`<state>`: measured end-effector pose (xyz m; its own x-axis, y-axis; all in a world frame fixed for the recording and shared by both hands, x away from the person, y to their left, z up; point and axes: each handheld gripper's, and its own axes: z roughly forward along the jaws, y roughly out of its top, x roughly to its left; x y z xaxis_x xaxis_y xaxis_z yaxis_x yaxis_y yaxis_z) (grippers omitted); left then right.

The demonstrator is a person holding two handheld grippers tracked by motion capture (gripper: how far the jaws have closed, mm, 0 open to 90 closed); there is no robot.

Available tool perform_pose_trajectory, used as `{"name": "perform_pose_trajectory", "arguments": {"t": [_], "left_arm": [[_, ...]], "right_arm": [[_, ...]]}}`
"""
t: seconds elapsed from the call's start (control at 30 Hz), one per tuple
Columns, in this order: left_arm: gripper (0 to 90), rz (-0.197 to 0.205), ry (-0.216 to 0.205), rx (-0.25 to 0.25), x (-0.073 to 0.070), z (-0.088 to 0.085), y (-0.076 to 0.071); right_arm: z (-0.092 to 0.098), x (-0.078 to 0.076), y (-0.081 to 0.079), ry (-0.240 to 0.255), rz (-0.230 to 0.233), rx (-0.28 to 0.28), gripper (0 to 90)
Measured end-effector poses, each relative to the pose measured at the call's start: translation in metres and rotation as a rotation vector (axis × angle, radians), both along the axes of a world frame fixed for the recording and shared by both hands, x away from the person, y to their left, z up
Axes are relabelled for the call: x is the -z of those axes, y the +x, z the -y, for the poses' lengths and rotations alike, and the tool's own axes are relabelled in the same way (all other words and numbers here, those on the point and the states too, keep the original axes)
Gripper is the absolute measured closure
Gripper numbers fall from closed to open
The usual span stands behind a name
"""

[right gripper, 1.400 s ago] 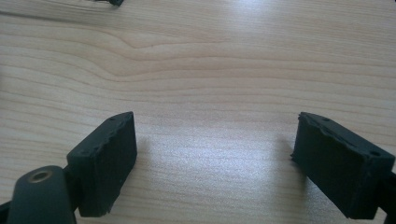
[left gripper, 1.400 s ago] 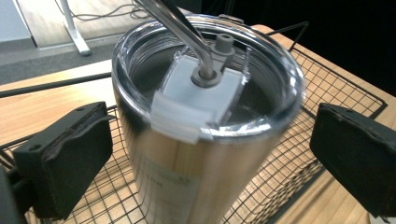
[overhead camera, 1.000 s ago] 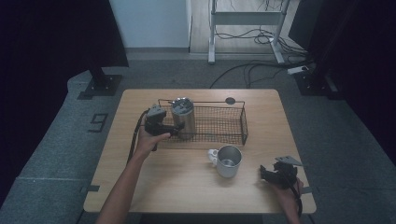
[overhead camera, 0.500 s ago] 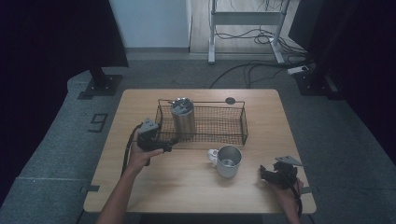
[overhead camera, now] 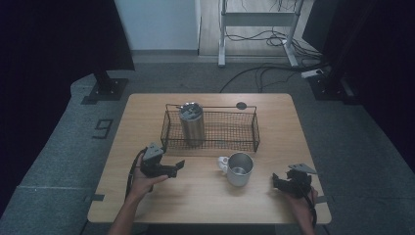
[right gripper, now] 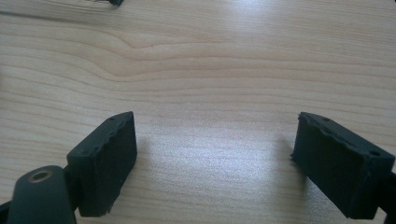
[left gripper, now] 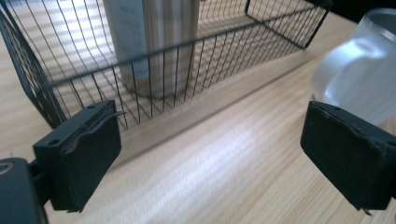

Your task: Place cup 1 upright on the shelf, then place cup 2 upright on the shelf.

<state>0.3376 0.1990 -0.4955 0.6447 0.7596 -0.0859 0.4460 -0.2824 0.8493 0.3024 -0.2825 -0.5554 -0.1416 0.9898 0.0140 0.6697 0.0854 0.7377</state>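
A steel tumbler (overhead camera: 191, 122) (left gripper: 154, 42) stands upright in the left end of a black wire basket (overhead camera: 244, 145) (left gripper: 261, 28). In front of the basket sits a metal mug (overhead camera: 239, 169) with a white handle, seen at the right edge of the left gripper view (left gripper: 364, 70). My left gripper (overhead camera: 177, 166) (left gripper: 210, 158) hovers low over the table in front of the basket's left corner. Its jaws have just been closing, but they stand open with nothing between them. My right gripper (overhead camera: 278, 182) (right gripper: 212, 163) rests open near the front right edge over bare wood.
The wooden table (overhead camera: 205, 200) has a small black disc (overhead camera: 241, 105) behind the basket. Grey floor surrounds the table, with a metal frame and cables at the back.
My left gripper has drawn back from the tumbler in the basket, moving toward the person and down to the table in front of the basket. The right gripper has stayed put.
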Motion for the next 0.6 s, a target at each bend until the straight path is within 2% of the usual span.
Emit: {"name": "perform_pose_trajectory", "arguments": {"t": [0.1, 0.3, 0.37, 0.6], "left_arm": [[6.3, -0.021, 0.001, -0.003, 0.01, -0.001, -0.003], [7.7, -0.044, 0.022, 0.008, 0.019, 0.0, -0.008], [7.7, -0.047, 0.029, 0.007, 0.021, 0.0, -0.009], [7.7, -0.036, 0.006, 0.004, 0.019, -0.003, -0.01]], "right_arm": [[0.0, 0.0, 0.0, 0.0, 0.0, 0.0, 13.2], [0.0, 0.0, 0.0, 0.0, 0.001, -0.004, 13.0], [0.0, 0.0, 0.0, -0.001, 0.001, -0.005, 12.9], [-0.001, 0.0, -0.001, -0.004, 0.003, 0.004, 14.0]]}}
